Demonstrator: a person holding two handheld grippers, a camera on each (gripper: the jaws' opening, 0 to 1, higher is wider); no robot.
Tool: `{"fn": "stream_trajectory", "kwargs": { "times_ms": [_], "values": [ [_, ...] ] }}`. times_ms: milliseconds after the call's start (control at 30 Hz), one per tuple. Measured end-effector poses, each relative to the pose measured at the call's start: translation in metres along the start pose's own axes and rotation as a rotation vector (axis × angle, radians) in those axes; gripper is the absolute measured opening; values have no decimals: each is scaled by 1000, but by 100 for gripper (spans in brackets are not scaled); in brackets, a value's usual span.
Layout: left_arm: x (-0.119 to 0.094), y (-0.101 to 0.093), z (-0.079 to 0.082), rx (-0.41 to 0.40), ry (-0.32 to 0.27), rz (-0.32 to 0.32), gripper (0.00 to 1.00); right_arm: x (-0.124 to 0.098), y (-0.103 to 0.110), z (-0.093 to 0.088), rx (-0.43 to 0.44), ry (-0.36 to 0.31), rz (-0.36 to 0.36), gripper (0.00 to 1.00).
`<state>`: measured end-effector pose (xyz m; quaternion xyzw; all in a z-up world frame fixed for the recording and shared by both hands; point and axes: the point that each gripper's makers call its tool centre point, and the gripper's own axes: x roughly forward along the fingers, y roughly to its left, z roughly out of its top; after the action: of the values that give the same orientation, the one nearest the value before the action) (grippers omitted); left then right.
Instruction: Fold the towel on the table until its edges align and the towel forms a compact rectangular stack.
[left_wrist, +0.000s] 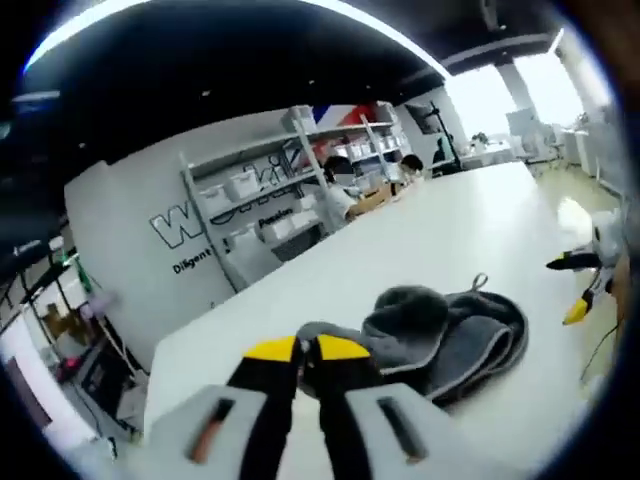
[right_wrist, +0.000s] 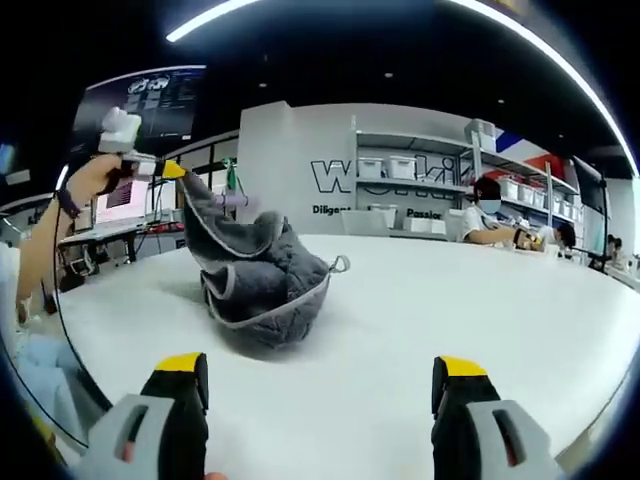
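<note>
A grey towel (left_wrist: 450, 330) lies bunched in a heap on the white table (left_wrist: 430, 240). My left gripper (left_wrist: 305, 350) has its yellow-tipped jaws pressed together on one edge of the cloth. In the right gripper view the left gripper (right_wrist: 168, 170), in a person's hand, holds a corner of the towel (right_wrist: 265, 285) lifted above the heap. My right gripper (right_wrist: 320, 365) stands open, jaws wide apart, low over the table and short of the towel. It also appears in the left gripper view at the right edge as the right gripper (left_wrist: 572, 288), apart from the cloth.
Shelves with white bins (right_wrist: 400, 170) line the lettered wall behind the table. People (right_wrist: 487, 220) sit at the table's far end. A desk with a monitor (right_wrist: 120, 205) stands beyond the table edge. Bare tabletop (right_wrist: 480, 300) spreads to the right of the towel.
</note>
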<state>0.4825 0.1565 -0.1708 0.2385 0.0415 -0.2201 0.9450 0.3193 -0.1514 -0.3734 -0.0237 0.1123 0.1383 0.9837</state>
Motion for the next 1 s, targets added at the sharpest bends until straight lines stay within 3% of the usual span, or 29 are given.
{"fn": "stream_trajectory", "kwargs": {
  "times_ms": [133,233,367,433,500,567,633,800,1000],
  "values": [
    [7,25,42,62,-34,86,8,-2,1,2,-4,-5,3,97],
    [10,40,66,152,-41,169,8,-4,-1,4,-2,-12,-2,97],
    [11,58,79,267,-2,284,7,-7,-6,5,0,-17,-13,97],
    [11,75,75,396,66,400,7,-8,-7,5,1,-18,-14,97],
    [11,87,67,462,109,470,7,-10,-7,5,0,-20,-15,97],
    [10,102,48,516,187,538,7,-10,-7,6,-1,-21,-15,97],
    [14,111,21,525,266,548,7,-11,-8,6,1,-23,-18,97],
    [29,124,-64,367,404,471,8,-12,-7,4,0,-20,-17,97],
    [42,127,-139,223,513,405,8,-9,-1,5,-7,-17,-10,97]
  ]
}}
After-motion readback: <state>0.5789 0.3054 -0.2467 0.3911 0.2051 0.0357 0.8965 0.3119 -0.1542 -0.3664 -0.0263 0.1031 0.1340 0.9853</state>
